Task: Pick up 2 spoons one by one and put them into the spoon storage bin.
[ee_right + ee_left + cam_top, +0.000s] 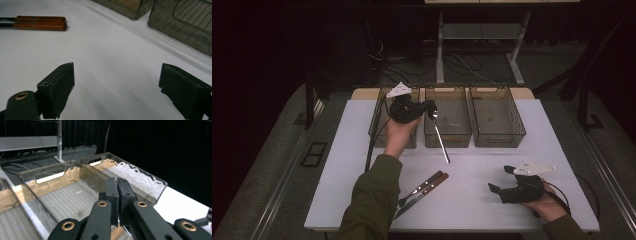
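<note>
Three clear bins (449,122) are lined up across the upper middle of the worktop (512,200); a spoon (440,137) is being clamped by its bowl in the left gripper (430,106) above the middle bin, and is best lowered level before release. At lower right, the right gripper (499,179) is being held wide apart, empty.
</note>
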`<state>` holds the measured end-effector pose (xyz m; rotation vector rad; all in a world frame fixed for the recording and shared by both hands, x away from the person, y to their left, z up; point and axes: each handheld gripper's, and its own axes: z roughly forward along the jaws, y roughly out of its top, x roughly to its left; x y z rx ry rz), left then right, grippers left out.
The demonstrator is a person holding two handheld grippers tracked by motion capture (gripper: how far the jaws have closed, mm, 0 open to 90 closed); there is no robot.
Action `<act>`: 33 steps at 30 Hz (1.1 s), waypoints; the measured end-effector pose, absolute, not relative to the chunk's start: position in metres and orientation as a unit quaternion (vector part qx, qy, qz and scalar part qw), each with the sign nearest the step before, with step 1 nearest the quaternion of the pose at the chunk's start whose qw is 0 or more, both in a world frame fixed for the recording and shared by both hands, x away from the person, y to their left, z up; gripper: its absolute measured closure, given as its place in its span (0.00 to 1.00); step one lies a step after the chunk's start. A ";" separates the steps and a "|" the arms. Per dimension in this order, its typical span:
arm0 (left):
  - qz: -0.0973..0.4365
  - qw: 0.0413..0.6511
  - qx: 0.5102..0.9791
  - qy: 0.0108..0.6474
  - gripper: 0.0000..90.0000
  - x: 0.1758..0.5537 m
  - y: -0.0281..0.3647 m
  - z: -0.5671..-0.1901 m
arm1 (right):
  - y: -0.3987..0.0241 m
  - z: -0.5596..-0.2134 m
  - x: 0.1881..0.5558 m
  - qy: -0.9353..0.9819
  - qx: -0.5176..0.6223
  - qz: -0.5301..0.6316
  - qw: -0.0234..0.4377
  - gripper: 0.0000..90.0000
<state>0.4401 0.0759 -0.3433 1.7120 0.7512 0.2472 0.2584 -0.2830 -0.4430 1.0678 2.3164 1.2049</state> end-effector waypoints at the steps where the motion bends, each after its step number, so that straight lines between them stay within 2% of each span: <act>1: 0.107 0.588 0.735 0.322 0.97 0.443 0.073 -0.342 | -0.283 -0.443 0.258 0.810 0.374 0.422 0.160 0.15; 14: 0.124 0.581 0.735 0.328 0.97 0.485 0.032 -0.330 | -0.283 -0.442 0.257 0.809 0.372 0.426 0.160 0.15; 21: 0.134 0.582 0.724 0.345 0.97 0.504 0.023 -0.326 | -0.283 -0.441 0.256 0.810 0.368 0.426 0.161 0.15; 30: 0.144 0.565 0.720 0.377 0.97 0.523 0.020 -0.341 | -0.284 -0.440 0.256 0.809 0.365 0.429 0.165 0.15; 33: 0.145 0.546 0.735 0.376 0.97 0.523 0.014 -0.349 | -0.284 -0.439 0.255 0.810 0.365 0.428 0.165 0.15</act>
